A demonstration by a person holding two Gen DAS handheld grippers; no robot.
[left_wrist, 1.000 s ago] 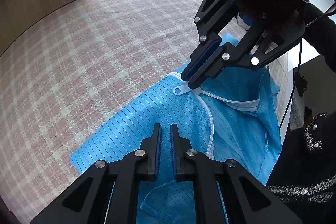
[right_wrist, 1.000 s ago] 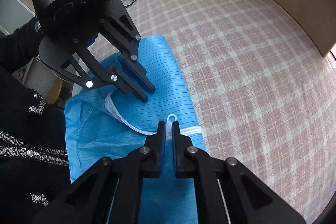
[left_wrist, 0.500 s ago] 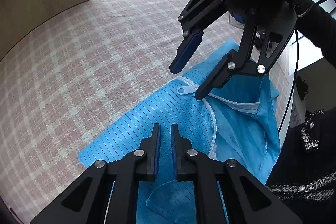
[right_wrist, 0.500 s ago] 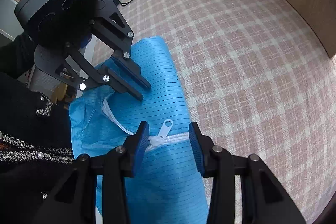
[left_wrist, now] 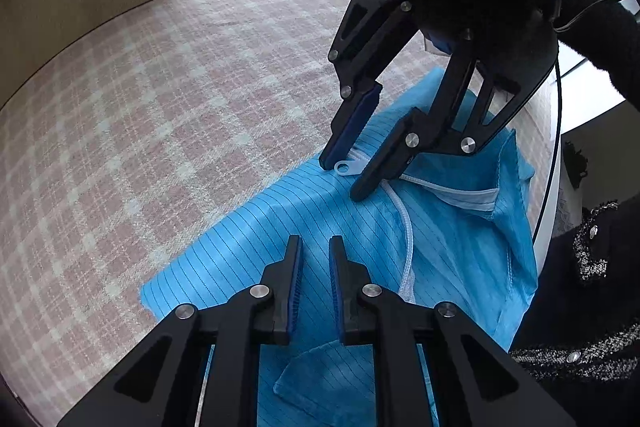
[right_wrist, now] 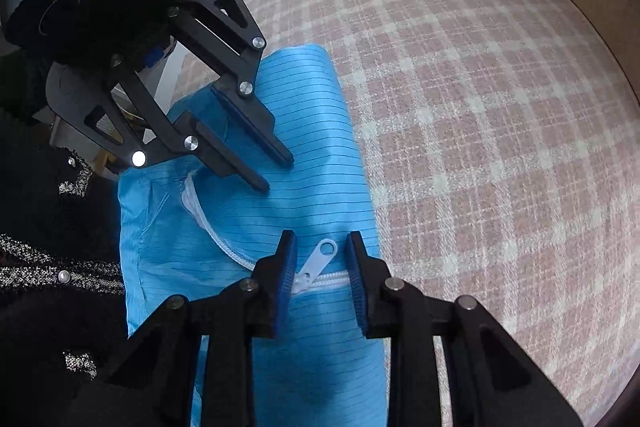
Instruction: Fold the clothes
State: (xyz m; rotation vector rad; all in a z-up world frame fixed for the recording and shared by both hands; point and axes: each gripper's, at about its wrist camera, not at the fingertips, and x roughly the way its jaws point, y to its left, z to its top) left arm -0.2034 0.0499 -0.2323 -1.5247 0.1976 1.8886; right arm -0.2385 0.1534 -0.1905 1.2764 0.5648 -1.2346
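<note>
Meanwhile, a blue pinstriped zip-up garment [left_wrist: 304,223] is lying folded into a long strip on a pink checked bedcover [left_wrist: 160,99], at the edge nearest the person. Above it, the right gripper [right_wrist: 322,267] is hovering with its jaws parted on either side of the white zipper pull [right_wrist: 320,259], gripping nothing. Close by, the left gripper [left_wrist: 314,279] is poised over the fabric with its jaws nearly together but a gap showing, apparently empty too. The risk, by the look of things, is the right gripper closing on the zipper pull alone: lifting by that small tab could drag the slider along the zipper [left_wrist: 404,227] and spoil the fold.
</note>
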